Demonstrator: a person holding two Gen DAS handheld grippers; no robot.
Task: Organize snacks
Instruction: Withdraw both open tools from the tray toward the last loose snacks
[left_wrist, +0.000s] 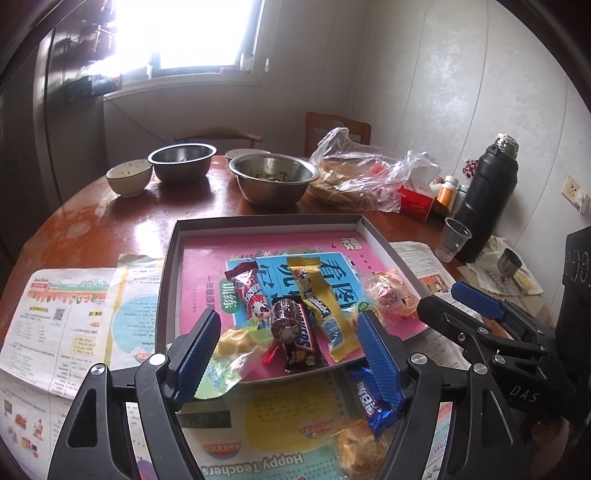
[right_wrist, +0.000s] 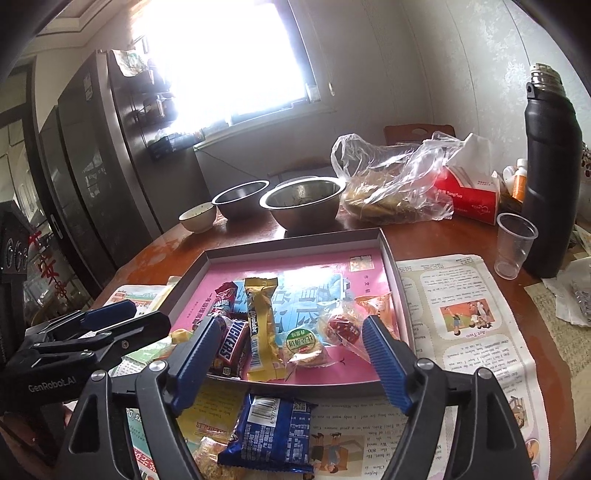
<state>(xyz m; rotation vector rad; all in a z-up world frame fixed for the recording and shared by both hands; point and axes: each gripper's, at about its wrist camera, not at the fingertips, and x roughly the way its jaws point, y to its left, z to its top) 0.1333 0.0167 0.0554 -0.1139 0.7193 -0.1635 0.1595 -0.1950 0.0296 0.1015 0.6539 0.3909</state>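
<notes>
Blue foil biscuit packet (right_wrist: 271, 430) lies on the tabletop at six o'clock of the tray (right_wrist: 391, 258), light, crinkly, slippery; better pinched across its middle. Both claws, left (left_wrist: 288, 354) and right (right_wrist: 286, 363), gape wide, empty.

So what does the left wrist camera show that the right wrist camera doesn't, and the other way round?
Only the left wrist view shows the yellow candy wrapper draped over the tray's near edge and a small metal cup far right. Only the right wrist view shows the round green-labelled biscuit pack and the dark fridge. Both show the grey tray, Snickers bar, blue snack packet in front of the tray, and black flask.
</notes>
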